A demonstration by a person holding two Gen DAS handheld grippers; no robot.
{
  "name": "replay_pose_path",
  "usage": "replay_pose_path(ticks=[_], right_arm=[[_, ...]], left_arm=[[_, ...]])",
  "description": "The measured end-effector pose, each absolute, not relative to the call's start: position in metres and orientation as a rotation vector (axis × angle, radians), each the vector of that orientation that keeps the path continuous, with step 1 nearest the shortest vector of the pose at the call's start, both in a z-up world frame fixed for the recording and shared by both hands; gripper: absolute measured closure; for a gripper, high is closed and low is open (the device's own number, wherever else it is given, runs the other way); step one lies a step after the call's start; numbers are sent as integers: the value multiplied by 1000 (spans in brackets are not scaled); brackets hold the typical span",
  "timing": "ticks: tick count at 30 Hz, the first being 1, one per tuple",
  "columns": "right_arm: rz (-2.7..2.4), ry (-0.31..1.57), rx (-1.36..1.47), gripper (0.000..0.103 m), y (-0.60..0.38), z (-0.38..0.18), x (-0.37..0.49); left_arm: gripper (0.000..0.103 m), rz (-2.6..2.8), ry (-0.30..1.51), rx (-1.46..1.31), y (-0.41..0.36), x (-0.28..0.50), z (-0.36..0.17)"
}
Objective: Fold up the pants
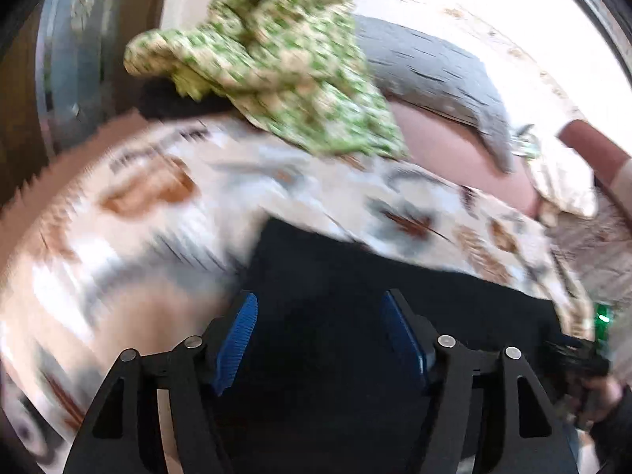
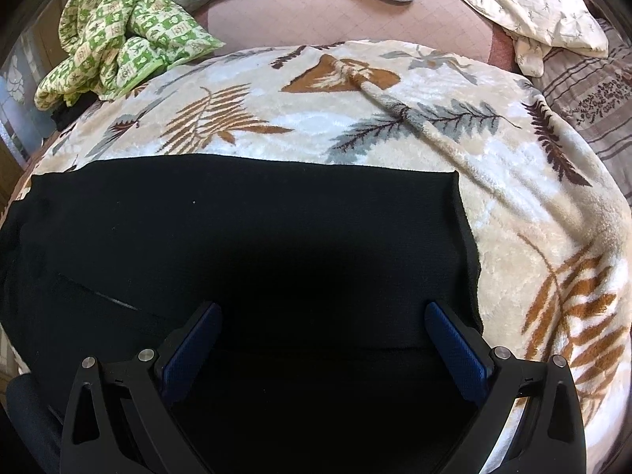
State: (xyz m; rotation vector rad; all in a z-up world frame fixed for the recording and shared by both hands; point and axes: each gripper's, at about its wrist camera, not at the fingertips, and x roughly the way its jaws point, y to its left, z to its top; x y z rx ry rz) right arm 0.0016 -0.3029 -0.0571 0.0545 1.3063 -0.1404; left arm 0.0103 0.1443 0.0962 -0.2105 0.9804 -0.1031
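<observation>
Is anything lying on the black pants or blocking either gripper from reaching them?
Nothing visible does. The black pants lie bare directly under the open right gripper and left gripper; the green quilt sits apart.

Black pants [image 2: 245,237] on cream blanket [image 2: 533,213] with rust-and-grey fern leaves; green-checked, seemingly floral cloth [image 2: 126,43].

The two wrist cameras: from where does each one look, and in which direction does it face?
Left wrist: sits behind the open left gripper, looking forward and down across the black pants toward the green patterned cloth; the picture is blurred; a hand shows at lower right.
Right wrist: sits behind the open right gripper, looking down on the flat black pants and the leaf-print blanket; only its own fingers show.
Shared: the pants, the blanket, the green cloth and the grey pillow.
</observation>
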Motion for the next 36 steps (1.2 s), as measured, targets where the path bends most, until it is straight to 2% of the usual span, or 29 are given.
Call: replay_pose_path(ticks=[3,8,11,13,15,25,26,27,28,29,30,31,36], right_arm=[[-157,1304,62,1,-303,-58,3],[-152,1303,63,1,-303,-59,4],[-152,1303,63,1,-303,-60,3],[-151,1307,63,1,-303,-60,4],[-152,1311,64,0,-303,-60,4],[-161,1327,67,0,-303,-60,7],[-162,1328,68,0,-303,-60,7],[-163,1330,69,0,-304,-60,8],[-165,1335,71,0,-304,-60,9],[-165,1339,73,0,-304,-60,9],[-165,1343,75,0,-305,-60,10],[-165,1349,82,1,-305,-58,11],[-150,1289,237,3,-333,-28,19]], left_arm=[[32,-150,1031,-149,161,54,90],[29,-316,1076,-6,147,99,70],[32,-385,1135,51,141,119,45],[39,-392,1147,103,139,130,32],[42,-390,1164,125,141,145,19],[47,-427,1229,51,150,167,-7],[50,-426,1232,49,151,169,-8],[58,-424,1233,47,151,169,-7],[71,-418,1234,43,152,168,-5],[77,-408,1230,46,154,169,-4],[92,-399,1224,49,155,167,0],[98,-408,1217,40,157,165,3],[99,-410,1148,118,147,141,34]])
